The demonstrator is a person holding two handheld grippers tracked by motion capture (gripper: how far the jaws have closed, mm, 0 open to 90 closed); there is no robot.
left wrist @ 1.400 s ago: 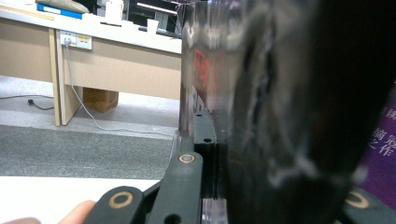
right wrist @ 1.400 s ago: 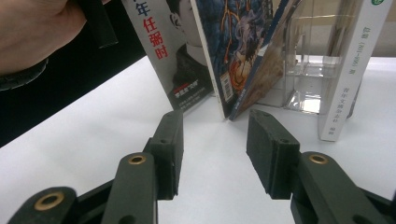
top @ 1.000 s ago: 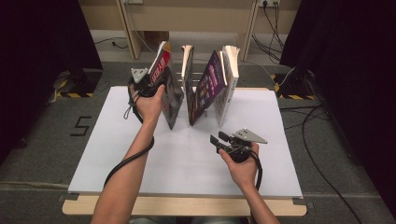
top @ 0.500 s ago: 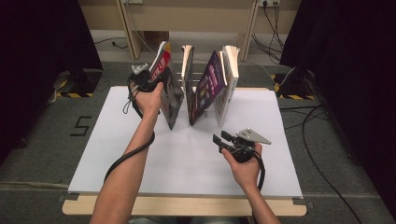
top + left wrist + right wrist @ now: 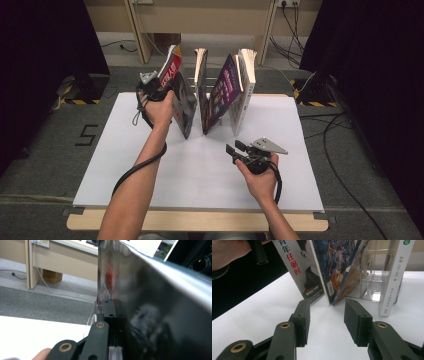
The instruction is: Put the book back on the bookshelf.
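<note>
Left gripper (image 5: 167,90) tips hidden behind dark book (image 5: 182,107).

- Left book (image 5: 179,95): dark grey cover, red and white lettering.
- Middle book (image 5: 222,92): purple-blue illustrated cover with orange patches.
- Right book (image 5: 398,275): white spine, green dot at the top.
- Holder (image 5: 372,277): clear.
- Surface (image 5: 200,170): white.
- Tongs (image 5: 327,317): black, brass-coloured rivets.

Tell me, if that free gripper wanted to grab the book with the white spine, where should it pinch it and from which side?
Probably by the tall white spine, coming in level from the person's side. The white-spined book stands nearly upright at the row's right end, spine edge facing the open right gripper, so jaws could close across its thickness. The dark book at the other end is clamped in the left gripper.
</note>
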